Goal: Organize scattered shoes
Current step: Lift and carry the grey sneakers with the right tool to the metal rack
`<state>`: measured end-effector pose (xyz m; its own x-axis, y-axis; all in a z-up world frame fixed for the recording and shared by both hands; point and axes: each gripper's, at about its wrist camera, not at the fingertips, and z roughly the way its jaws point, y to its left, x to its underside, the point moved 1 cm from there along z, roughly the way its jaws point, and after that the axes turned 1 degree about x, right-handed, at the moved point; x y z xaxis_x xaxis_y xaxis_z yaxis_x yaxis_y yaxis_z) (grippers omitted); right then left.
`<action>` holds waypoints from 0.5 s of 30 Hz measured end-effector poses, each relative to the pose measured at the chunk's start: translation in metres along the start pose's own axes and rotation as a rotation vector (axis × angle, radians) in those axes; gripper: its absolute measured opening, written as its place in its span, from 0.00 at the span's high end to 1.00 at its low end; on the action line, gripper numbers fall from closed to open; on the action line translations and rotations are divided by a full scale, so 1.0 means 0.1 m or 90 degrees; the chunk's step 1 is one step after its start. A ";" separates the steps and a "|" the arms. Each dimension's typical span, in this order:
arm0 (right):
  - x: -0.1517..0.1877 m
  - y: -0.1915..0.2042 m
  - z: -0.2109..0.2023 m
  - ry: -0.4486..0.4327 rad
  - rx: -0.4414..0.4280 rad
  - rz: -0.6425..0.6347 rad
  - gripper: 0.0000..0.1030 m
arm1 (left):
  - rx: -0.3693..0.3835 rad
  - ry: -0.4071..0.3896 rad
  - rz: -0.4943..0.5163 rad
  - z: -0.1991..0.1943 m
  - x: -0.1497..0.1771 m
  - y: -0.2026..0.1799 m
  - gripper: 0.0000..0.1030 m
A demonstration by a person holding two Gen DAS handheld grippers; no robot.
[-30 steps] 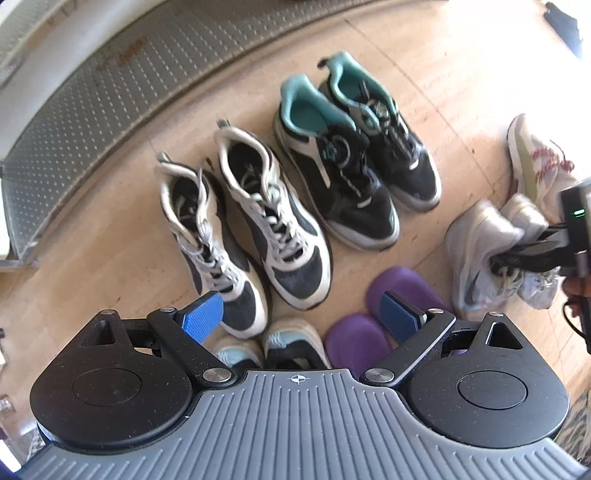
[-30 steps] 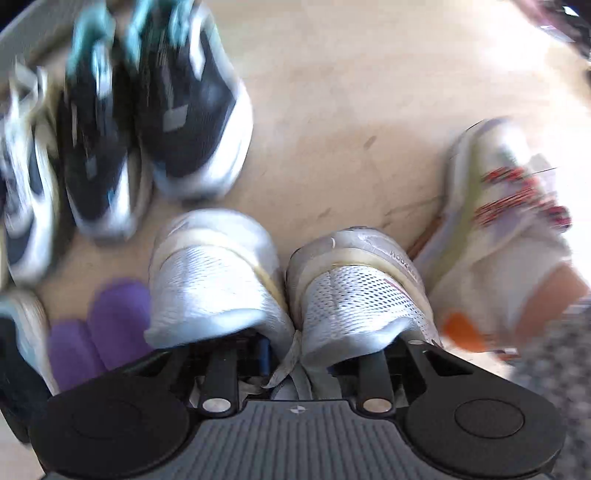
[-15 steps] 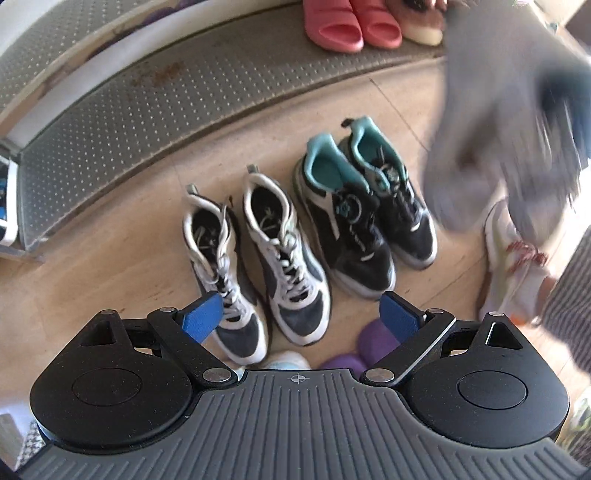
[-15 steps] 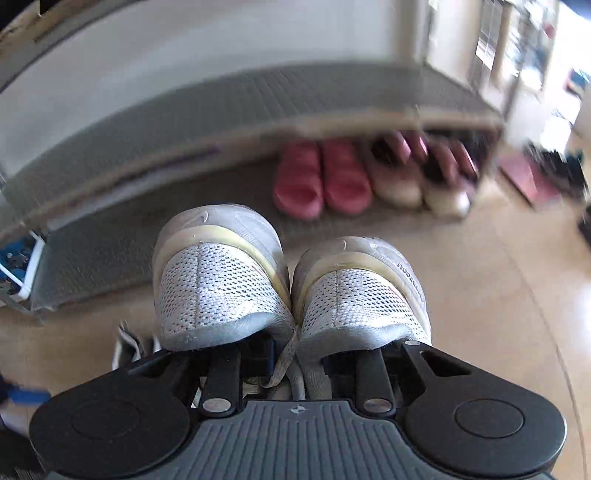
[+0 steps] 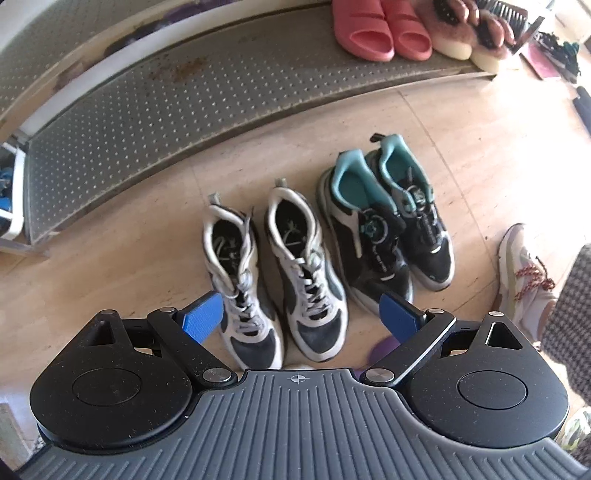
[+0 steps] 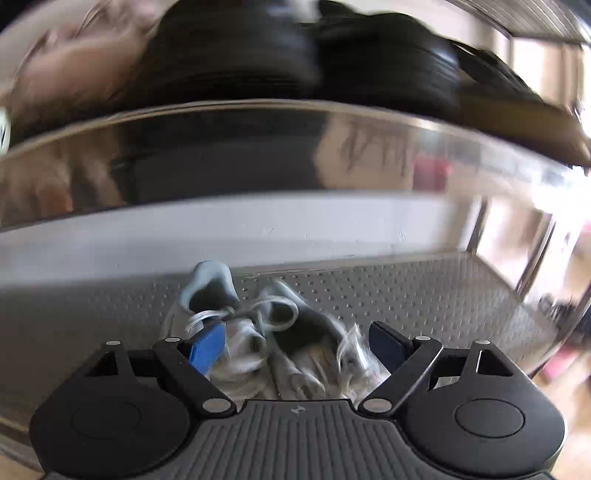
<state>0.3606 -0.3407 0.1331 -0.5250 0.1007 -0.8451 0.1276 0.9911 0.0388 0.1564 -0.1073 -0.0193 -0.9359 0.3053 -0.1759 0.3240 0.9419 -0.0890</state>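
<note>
Perforated rack shelf [image 6: 406, 291]: right gripper [image 6: 295, 345] fingers opening around grey sneakers [image 6: 266, 343]; left gripper [image 5: 301, 317] fingers apart, empty.

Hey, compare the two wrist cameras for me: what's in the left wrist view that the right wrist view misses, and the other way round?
Only the left wrist view shows the floor pairs: the black-and-white sneakers, the teal-lined sneakers, and pink slides on the low rack shelf. The left gripper is open and empty above them.

Only the right wrist view shows the light grey sneakers lying on a perforated shelf, between the right gripper, whose jaws are opening.

Both show perforated metal shelving.
</note>
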 end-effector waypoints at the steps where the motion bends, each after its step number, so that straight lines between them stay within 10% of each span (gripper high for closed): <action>1: 0.05 -0.11 -0.14 -0.002 -0.004 0.027 0.17 | 0.005 0.001 0.001 0.00 0.00 -0.02 0.08; 8: 0.53 -0.62 -1.01 -0.019 0.001 0.123 0.11 | 0.000 -0.025 0.015 -0.04 -0.06 -0.17 0.08; 15: 0.69 -0.67 -0.61 0.032 0.021 0.037 0.16 | -0.073 -0.048 0.107 0.08 -0.18 -0.38 0.08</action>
<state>0.2646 -0.3951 0.1044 -0.5573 0.1637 -0.8141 0.1864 0.9800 0.0695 0.1621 -0.1501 -0.0208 -0.8555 0.4524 -0.2518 0.4530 0.8896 0.0590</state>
